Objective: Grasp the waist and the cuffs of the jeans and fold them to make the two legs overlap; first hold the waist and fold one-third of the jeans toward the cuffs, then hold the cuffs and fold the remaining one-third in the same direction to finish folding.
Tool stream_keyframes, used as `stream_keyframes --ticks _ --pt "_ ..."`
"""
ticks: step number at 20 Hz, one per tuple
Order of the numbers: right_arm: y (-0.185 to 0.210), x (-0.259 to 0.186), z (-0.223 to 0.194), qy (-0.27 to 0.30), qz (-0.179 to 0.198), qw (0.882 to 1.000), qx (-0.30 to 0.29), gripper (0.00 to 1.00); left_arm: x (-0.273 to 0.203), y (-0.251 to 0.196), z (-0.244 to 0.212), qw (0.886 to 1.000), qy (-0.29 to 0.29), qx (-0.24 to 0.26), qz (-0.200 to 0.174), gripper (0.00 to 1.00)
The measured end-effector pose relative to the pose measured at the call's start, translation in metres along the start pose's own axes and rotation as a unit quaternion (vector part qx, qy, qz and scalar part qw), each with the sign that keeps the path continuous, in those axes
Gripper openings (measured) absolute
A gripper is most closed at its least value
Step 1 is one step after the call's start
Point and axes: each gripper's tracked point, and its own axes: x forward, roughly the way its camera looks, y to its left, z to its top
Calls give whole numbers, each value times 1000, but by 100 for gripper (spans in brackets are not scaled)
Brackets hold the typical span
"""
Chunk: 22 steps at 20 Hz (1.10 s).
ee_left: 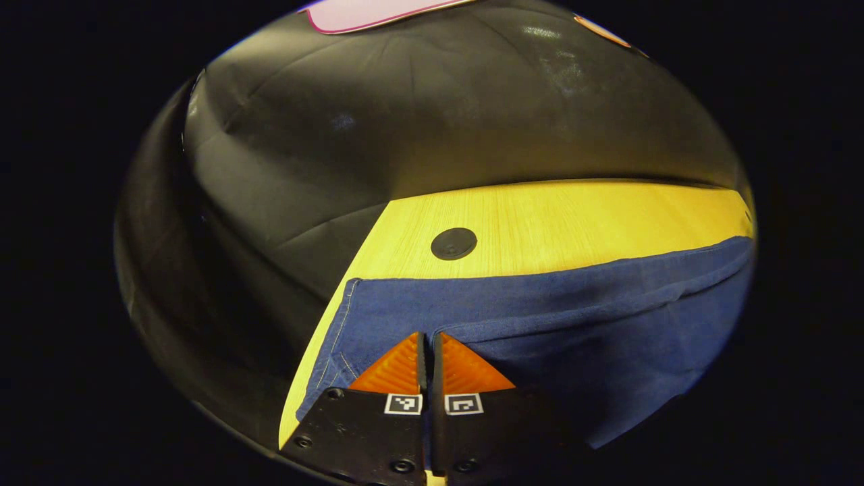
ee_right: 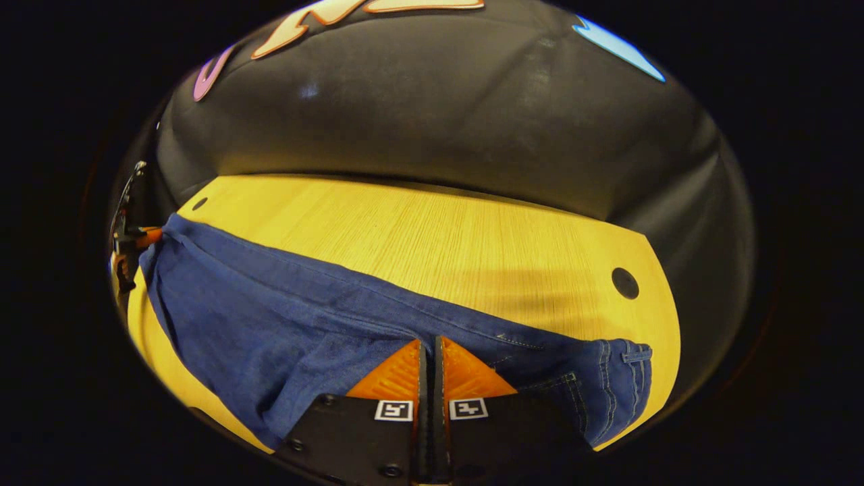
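Note:
Blue jeans point(ee_left: 574, 317) lie lengthwise on a yellow wooden table point(ee_left: 574, 223). In the left gripper view the cuff end with its stitched hem point(ee_left: 341, 324) reaches the table's left edge. My left gripper point(ee_left: 428, 335) is shut on the upper denim edge there. In the right gripper view the jeans point(ee_right: 270, 304) run from the waist with belt loops point(ee_right: 631, 358) at the right to the cuffs at the far left. My right gripper point(ee_right: 427, 341) is shut on the denim edge a little left of the waist. The left gripper point(ee_right: 135, 237) appears small at the cuff end.
A black round cap point(ee_left: 453, 244) sits in the table behind the cuffs, and another cap point(ee_right: 625, 283) lies near the waist end. Bare tabletop point(ee_right: 439, 236) stretches behind the jeans up to the black cloth wall point(ee_right: 439, 115).

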Motion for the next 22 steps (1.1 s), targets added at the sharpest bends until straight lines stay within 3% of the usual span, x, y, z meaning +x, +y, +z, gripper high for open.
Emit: stream_keyframes --ticks 1,2,4,5,7,10,15,19,22 --pt "-2 -2 1 0 5 1000 11 8 -6 -2 6 1000 -4 -1 1 1" --pt "-5 -7 3 3 6 1000 20 19 -16 -6 12 1000 -8 -4 -1 4" --pt "-7 -18 3 1 17 999 30 75 -18 -10 24 1000 -12 -9 6 68" --pt "-9 -26 1 -1 23 999 35 76 -26 -12 25 1000 -15 -14 8 100" --pt "-18 -45 2 -15 18 999 39 100 -49 -13 32 999 -27 -32 6 96" --pt "-49 -81 -5 -31 -9 999 42 99 -76 -25 42 998 -46 -45 -14 96" --pt "-113 -122 -43 -16 -47 997 60 99 -104 -51 18 998 -31 -38 -43 96" --pt "-166 -129 -62 -12 -72 990 121 99 -131 -82 2 995 -12 -51 -82 96" --pt "-195 -118 -74 -5 -83 984 157 99 -150 -97 -5 995 -14 -46 -86 96"
